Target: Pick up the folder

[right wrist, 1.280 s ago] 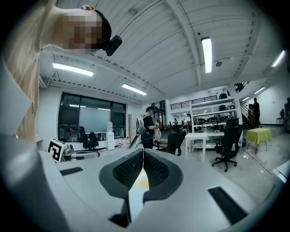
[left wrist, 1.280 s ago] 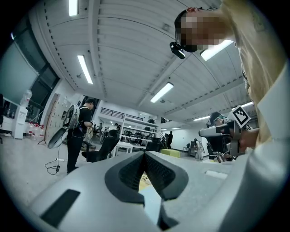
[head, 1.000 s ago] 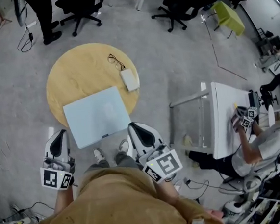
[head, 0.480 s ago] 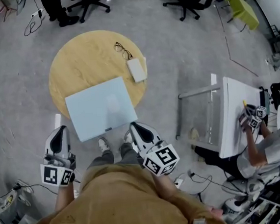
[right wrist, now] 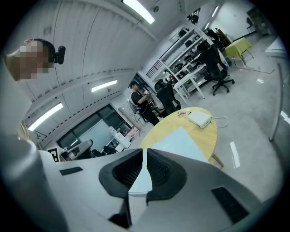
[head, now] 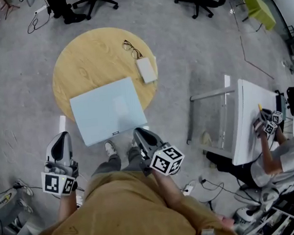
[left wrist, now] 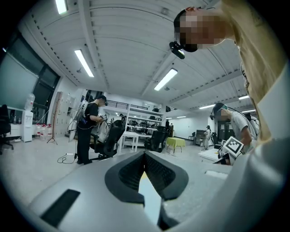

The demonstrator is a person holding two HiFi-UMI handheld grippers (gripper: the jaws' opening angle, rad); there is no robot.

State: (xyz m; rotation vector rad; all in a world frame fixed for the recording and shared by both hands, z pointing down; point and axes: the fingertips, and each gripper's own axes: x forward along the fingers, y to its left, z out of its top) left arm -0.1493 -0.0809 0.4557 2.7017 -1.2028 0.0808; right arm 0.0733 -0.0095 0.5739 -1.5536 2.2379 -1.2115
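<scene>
The folder (head: 107,110) is laid flat at the near edge of the round surface (head: 80,69), its near side overhanging. The left hand-held gripper (head: 62,136) and right hand-held gripper (head: 137,132) are held just short of it, jaws pressed together, nothing between them

Matt smooth folder (head: 107,110), pale grained-wood table (head: 80,64), rough grey concrete floor (head: 181,44)

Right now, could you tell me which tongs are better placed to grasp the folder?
Probably right: the right tongs point at the folder, tips beside its near corner; the left tongs stand farther off.
</scene>
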